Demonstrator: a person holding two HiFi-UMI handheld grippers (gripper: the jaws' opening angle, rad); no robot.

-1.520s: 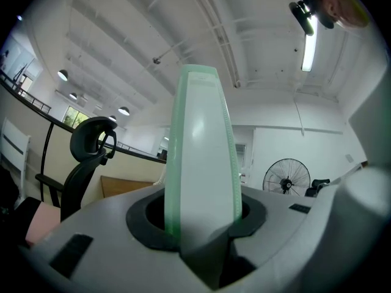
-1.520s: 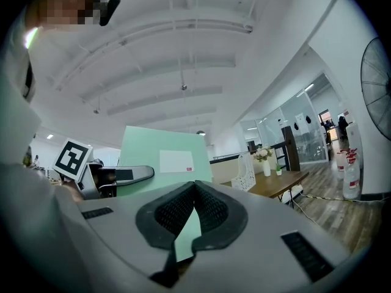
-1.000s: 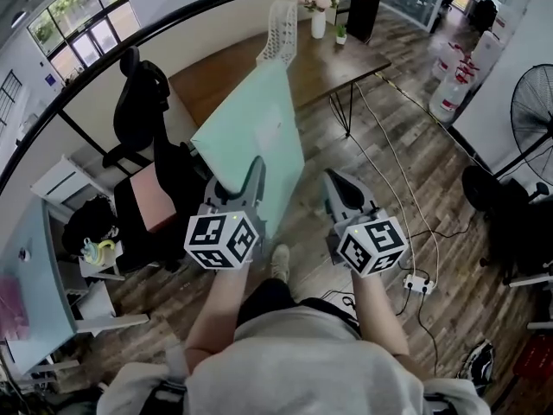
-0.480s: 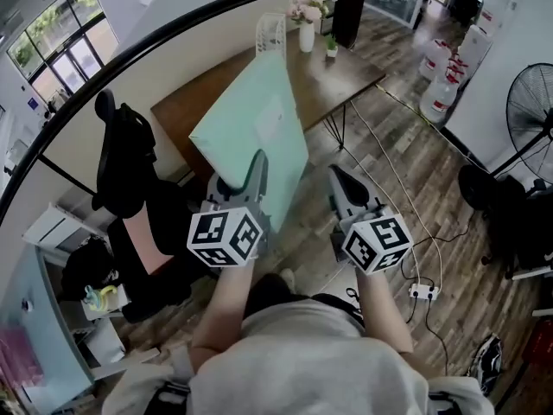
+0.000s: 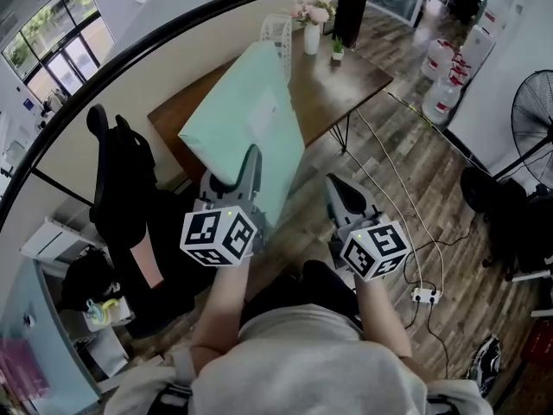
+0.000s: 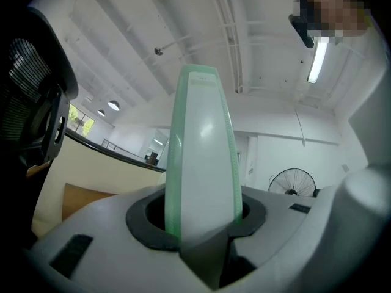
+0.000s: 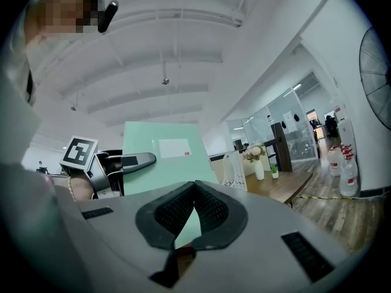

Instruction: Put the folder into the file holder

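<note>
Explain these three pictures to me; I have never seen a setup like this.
No robot here: a person holds a tool in each hand, a hand-held gripper with two jaws and a marker cube. The head view comes from a camera on the person's head, looking down at both arms. The other two come from cameras riding on each hand-held gripper, looking along its jaws. The left hand-held gripper is clamped on a pale green folder, held up in the air; its own view shows the folder edge-on between the jaws. The right hand-held gripper is shut and empty. Ahead stands a wooden table with a white file holder, a vase of flowers and a small plant.
</note>
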